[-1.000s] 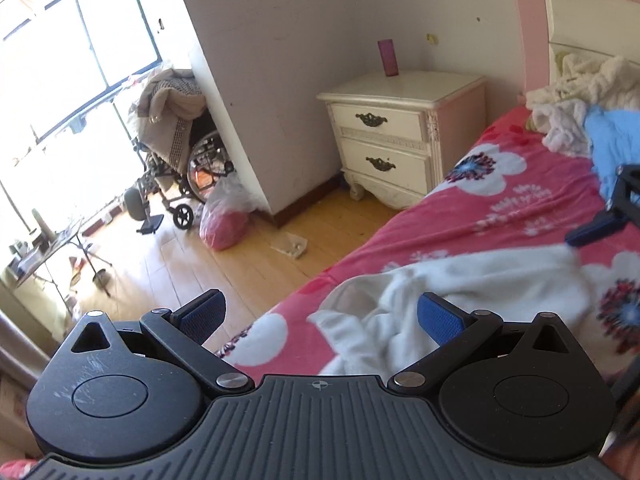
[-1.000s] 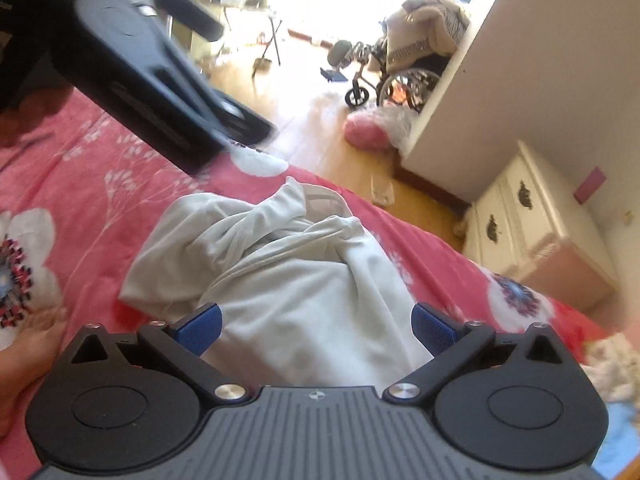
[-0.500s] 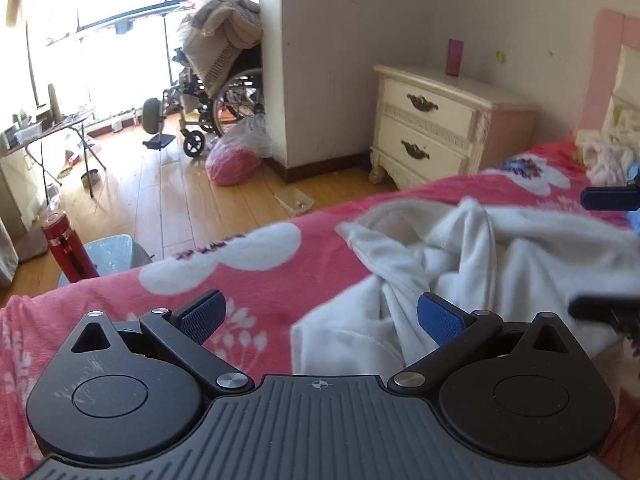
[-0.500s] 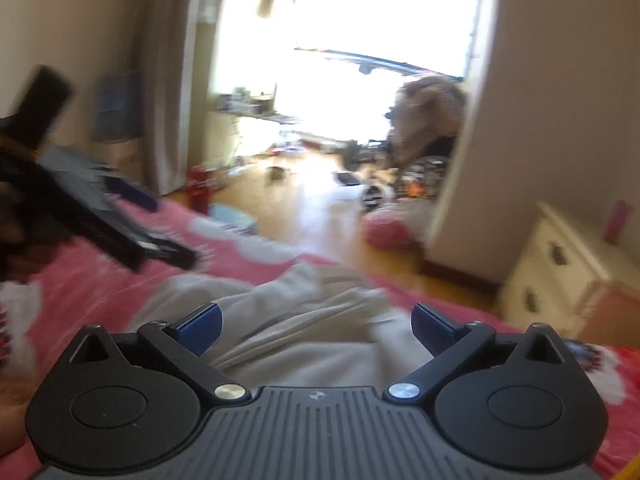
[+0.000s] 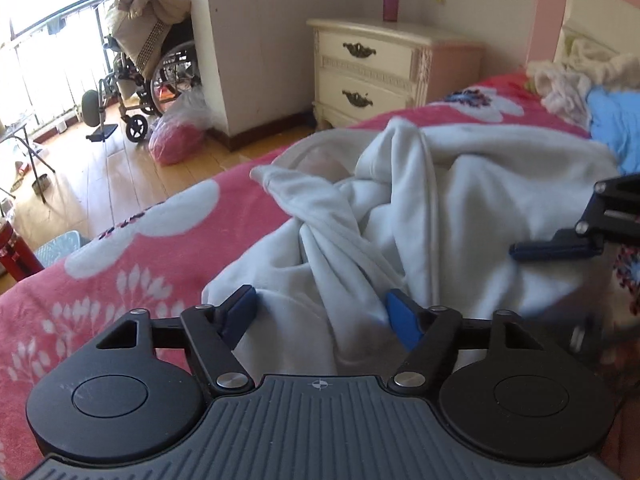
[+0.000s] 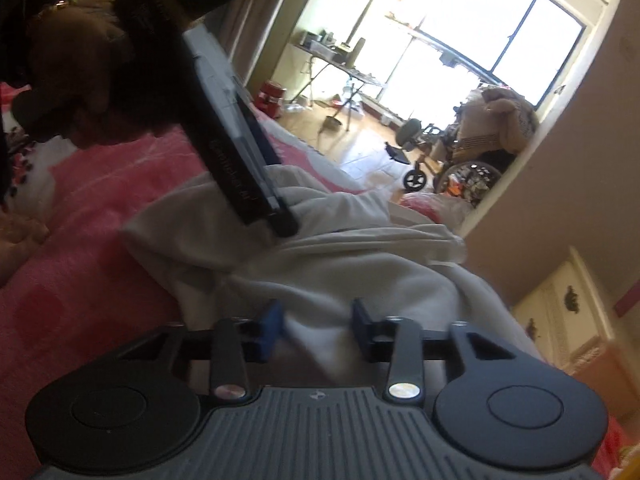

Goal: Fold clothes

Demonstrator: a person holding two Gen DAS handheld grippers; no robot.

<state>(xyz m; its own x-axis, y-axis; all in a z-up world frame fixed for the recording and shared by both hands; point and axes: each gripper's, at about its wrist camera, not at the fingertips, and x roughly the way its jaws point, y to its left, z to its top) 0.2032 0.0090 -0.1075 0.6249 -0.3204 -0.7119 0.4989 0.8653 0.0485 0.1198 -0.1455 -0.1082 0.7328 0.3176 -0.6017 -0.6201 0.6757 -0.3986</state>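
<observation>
Two grippers close over one crumpled white garment (image 5: pixel 460 208) on the pink floral bedspread (image 5: pixel 132 264): the left gripper (image 5: pixel 322 312), still fairly wide, straddles its near folds, while the right gripper (image 6: pixel 316 326), narrower, has cloth bunched between its pads (image 6: pixel 270 320)

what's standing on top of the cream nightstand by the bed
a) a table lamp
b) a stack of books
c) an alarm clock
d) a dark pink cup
d: a dark pink cup stands alone at the back of the cream nightstand top, close to the wall, and nothing else shows on that surface.
</observation>
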